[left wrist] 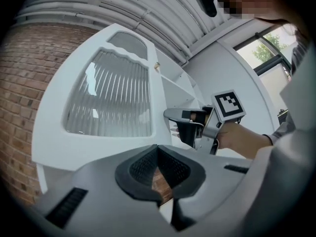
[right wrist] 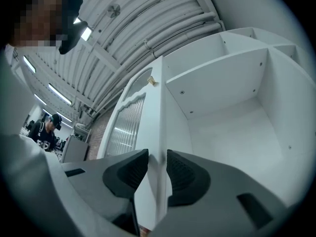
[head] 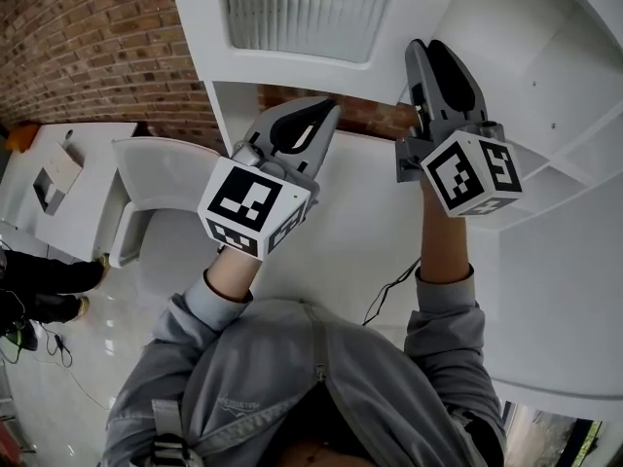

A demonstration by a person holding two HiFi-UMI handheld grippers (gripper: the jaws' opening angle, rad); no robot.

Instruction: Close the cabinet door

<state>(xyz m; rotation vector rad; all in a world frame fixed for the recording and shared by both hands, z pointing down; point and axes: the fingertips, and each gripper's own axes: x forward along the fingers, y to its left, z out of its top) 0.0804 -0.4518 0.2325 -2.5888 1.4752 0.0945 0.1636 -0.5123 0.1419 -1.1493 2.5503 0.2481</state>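
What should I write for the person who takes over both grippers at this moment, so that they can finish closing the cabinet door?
Right gripper: fingers closed on the free edge of the cabinet door, below its glass panel.
Left gripper: fingers together, holding nothing, in front of the door's outer face.
Door: stands open, swung away from the white cabinet.
Done: the door's edge is gripped.
Left: swing the door to the cabinet until it shuts, then let go.

Head view's top edge cuts off the cabinet door [head: 302, 13].
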